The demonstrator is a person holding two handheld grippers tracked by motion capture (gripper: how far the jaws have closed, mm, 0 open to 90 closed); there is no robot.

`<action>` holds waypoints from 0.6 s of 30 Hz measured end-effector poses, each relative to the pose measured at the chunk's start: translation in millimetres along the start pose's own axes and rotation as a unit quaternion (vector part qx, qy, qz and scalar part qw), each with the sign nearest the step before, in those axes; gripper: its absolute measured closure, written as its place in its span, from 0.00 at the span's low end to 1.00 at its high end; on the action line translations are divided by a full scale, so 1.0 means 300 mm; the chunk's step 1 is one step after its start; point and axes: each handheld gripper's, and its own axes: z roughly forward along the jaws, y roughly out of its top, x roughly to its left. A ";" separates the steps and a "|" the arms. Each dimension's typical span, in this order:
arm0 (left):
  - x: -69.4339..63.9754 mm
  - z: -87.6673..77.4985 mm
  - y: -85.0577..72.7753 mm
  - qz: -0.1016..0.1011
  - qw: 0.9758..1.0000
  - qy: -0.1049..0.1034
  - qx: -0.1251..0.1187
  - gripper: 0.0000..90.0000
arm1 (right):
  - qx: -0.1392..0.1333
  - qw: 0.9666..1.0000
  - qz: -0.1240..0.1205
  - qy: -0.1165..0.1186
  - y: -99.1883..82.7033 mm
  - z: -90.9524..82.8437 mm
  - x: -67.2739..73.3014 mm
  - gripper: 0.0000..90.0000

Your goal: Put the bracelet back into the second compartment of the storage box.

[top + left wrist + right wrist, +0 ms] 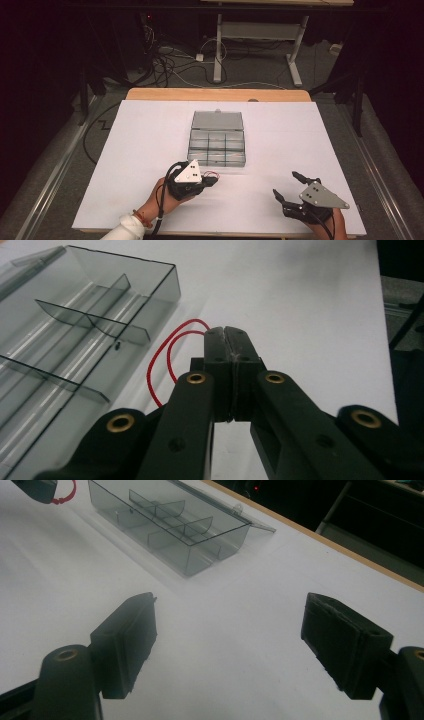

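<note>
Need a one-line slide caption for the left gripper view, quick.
Left claw shut on a red loop, beside the open clear divided box on the white table.

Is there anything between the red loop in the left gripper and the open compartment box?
Nothing visible. The left gripper is shut on the red loop beside the box's near wall; bare white table lies between them, and the lid is folded back.

Count on table [150, 150]: 1 clear plastic compartment box [217, 145], lid open, and 1 loop of red cord [167, 352]. Box shows a 3-by-3 grid, 9 compartments. 2 grippers: left gripper [212, 181] and right gripper [287, 186], each with 2 black jaws; 2 hands.
</note>
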 end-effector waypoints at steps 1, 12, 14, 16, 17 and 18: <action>0.006 -0.002 0.003 -0.001 1.000 0.000 -0.003 0.96 | 0.000 1.000 0.000 -0.001 0.000 0.000 -0.001 0.26; 0.042 -0.017 0.028 -0.012 0.999 0.012 -0.028 0.96 | -0.008 1.000 -0.002 -0.004 0.005 -0.008 -0.003 0.26; 0.046 -0.017 0.032 -0.011 0.999 0.015 -0.029 0.96 | -0.009 1.000 -0.002 -0.001 0.005 -0.008 -0.003 0.26; 0.054 -0.014 0.037 -0.009 0.999 0.017 -0.029 0.96 | -0.010 1.000 -0.002 -0.002 0.006 -0.009 -0.004 0.26; 0.058 -0.013 0.040 -0.010 0.999 0.018 -0.029 0.96 | -0.010 1.000 -0.001 -0.002 0.006 -0.009 -0.005 0.26; 0.061 -0.013 0.042 -0.010 0.999 0.018 -0.030 0.96 | -0.010 1.000 0.000 -0.003 0.005 -0.008 -0.007 0.26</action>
